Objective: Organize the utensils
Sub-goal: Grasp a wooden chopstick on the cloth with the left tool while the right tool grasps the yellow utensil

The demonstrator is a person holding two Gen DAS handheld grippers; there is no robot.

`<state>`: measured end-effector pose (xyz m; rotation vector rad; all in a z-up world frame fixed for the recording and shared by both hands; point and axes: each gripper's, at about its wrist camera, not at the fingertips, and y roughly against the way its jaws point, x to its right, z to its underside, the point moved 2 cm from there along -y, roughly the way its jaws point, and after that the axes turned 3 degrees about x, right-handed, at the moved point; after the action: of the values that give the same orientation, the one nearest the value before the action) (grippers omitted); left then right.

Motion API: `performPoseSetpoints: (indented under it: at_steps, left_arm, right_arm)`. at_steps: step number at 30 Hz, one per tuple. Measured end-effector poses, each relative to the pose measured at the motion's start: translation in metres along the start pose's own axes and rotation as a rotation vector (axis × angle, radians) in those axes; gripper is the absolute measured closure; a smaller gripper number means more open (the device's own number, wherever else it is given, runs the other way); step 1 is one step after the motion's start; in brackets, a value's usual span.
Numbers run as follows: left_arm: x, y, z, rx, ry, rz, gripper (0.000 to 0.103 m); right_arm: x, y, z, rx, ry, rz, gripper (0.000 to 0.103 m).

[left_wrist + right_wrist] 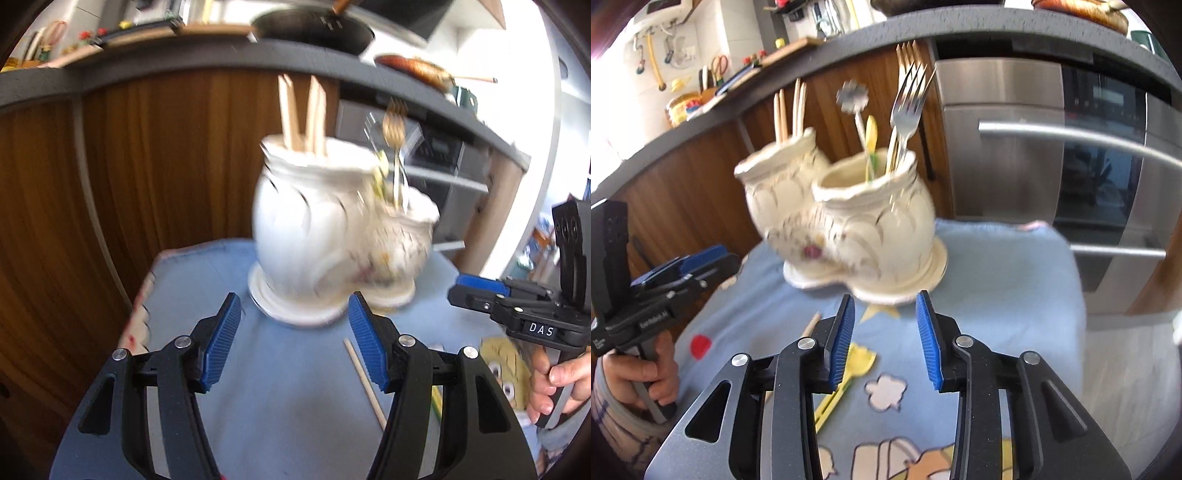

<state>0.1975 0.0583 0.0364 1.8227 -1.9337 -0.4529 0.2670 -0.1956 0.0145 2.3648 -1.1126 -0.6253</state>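
Your left gripper [293, 341] hovers with its fingers wide and empty. Just ahead of it, two joined cream ceramic pots [846, 225] stand on a blue cloth [997, 295]: the left holds wooden chopsticks [303, 114], the right holds forks [905, 114]. A loose chopstick [364, 380] and a yellow plastic utensil [849, 373] lie on the cloth. Your right gripper [886, 339] is also wide and empty.

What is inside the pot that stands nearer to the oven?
The nearer pot holds forks, a yellow utensil and a flower-topped stick, all standing upright. Their lower ends are hidden by the pot wall.
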Motion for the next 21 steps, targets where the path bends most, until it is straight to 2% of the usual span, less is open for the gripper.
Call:
performPoseSetpoints:
  at_steps: [2, 9, 12, 14, 17, 21]
  left_arm:
    - [0.011, -0.007, 0.011, -0.051, -0.029, 0.022, 0.042]
    - [0.045, -0.022, 0.046, -0.179, -0.146, 0.051, 0.044]
    - [0.051, -0.025, 0.054, -0.213, -0.181, 0.048, 0.054]
    - [0.054, -0.028, 0.059, -0.245, -0.197, 0.064, 0.077]
    - [0.056, -0.029, 0.061, -0.26, -0.208, 0.09, 0.092]
    - [0.058, -0.027, 0.065, -0.259, -0.237, 0.085, 0.094]
  right_arm:
    - [-0.004, -0.002, 0.008, -0.023, 0.005, -0.002, 0.061]
    - [-0.011, 0.0, 0.029, -0.073, 0.015, -0.004, 0.056]
    - [-0.012, 0.002, 0.037, -0.093, 0.015, 0.0, 0.055]
    - [-0.012, 0.002, 0.04, -0.101, 0.013, 0.002, 0.055]
    - [-0.014, 0.001, 0.044, -0.116, 0.014, 0.002, 0.054]
    - [-0.026, -0.003, 0.047, -0.146, 0.043, -0.018, 0.051]
